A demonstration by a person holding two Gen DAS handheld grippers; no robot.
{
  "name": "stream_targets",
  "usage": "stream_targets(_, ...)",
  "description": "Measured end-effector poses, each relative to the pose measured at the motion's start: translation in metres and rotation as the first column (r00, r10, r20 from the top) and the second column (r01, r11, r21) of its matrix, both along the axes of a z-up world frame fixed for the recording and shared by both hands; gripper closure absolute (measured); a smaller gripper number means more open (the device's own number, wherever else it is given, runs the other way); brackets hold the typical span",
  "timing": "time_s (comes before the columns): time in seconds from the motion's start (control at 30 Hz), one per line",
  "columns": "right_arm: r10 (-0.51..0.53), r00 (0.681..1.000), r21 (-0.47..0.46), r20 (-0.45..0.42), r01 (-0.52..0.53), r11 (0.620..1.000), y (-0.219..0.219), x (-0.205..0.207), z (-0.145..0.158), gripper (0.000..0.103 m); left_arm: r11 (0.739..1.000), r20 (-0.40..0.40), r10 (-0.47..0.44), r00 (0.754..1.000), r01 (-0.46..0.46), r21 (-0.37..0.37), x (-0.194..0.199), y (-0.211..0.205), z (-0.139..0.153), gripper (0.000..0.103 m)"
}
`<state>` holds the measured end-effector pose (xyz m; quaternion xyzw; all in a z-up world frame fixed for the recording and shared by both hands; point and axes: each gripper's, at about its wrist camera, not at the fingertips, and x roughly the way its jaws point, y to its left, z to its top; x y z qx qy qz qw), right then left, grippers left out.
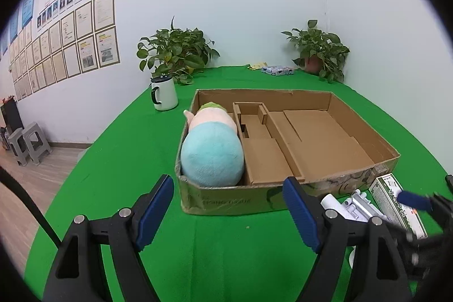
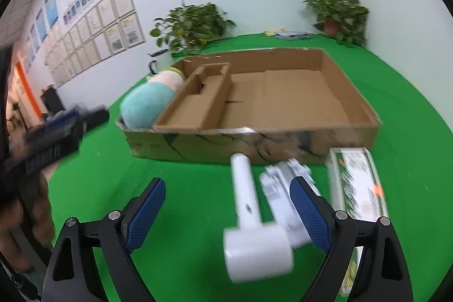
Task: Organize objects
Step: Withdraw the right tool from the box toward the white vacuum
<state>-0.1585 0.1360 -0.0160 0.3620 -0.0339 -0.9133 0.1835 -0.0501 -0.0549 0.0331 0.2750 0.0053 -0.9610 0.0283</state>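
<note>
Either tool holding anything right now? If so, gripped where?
Nothing held. Left tool and right tool are both open; the white roller lies on the table below the right one, ungripped.

Plush toy (image 1: 212, 152) in cardboard box (image 1: 354, 177)

Bright even indoor light, soft shadows; left view sharp, right view motion-blurred; fisheye bending, dark corners.

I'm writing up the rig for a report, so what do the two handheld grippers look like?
Both match: the left gripper and right gripper have black plastic frames with triangular cutouts and silver pivot bolts. Each finger carries a blue ribbed pad. A thin black cable runs past the left one.
</note>
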Motion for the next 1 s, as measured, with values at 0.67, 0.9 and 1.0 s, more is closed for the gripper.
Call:
stream_targets(0.67,-0.037,0.999,0.203,0.018,0.032,0.979,0.003,0.015,-0.032,0.022,0.997,0.049,-0.019,0.999,0.015,0.08,0.016,-0.015,-0.03,0.024)
stream_targets(0.9,0.003,0.998,0.194,0.069,-0.017,0.981,0.01,0.03,-0.044,0.048,0.987,0.116,-0.093,0.989,0.076,0.14,0.009,0.011,-0.046,0.024)
stream_targets(1.0,0.045,0.994,0.207,0.101,-0.065,0.976,-0.003,0.035,-0.05,0.048,0.983,0.125,-0.11,0.986,0.089,0.159,0.013,0.012,-0.046,0.024)
